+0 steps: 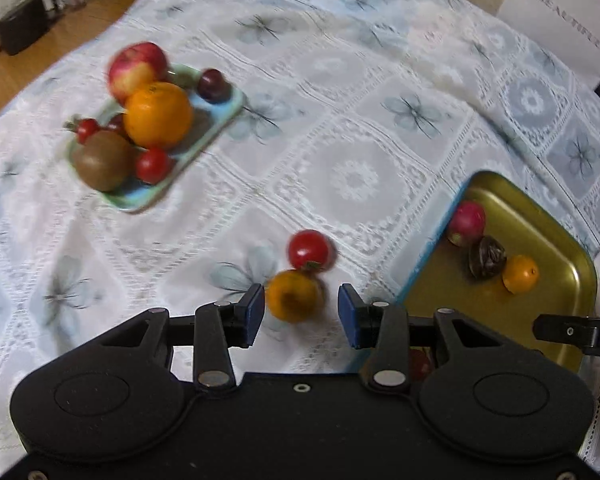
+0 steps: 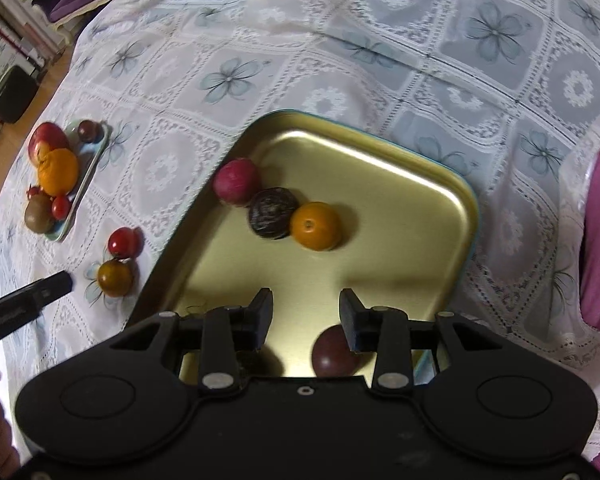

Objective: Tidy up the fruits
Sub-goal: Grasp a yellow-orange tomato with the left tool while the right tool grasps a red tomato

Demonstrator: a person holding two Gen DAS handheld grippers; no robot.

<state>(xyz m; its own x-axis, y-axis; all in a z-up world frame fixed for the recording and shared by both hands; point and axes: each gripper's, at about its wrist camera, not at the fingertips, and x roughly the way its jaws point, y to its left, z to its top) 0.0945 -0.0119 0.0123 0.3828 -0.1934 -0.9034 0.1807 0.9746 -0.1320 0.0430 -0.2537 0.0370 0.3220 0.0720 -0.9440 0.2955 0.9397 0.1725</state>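
Tabletop (image 1: 340, 128) draped in white lace cloth with blue flower print. Pale green tray (image 1: 220, 120) of fruit at 10 o'clock in left wrist view. Gold tray (image 2: 380, 168) at 4 o'clock. Between them, directly on cloth: red tomato (image 1: 309, 249) touching orange tomato (image 1: 294, 295).

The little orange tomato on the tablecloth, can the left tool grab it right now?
Probably yes. The left tool is open, and the orange tomato sits just ahead between its fingers, with nothing in between. The red tomato touches it on the far side and might get nudged.
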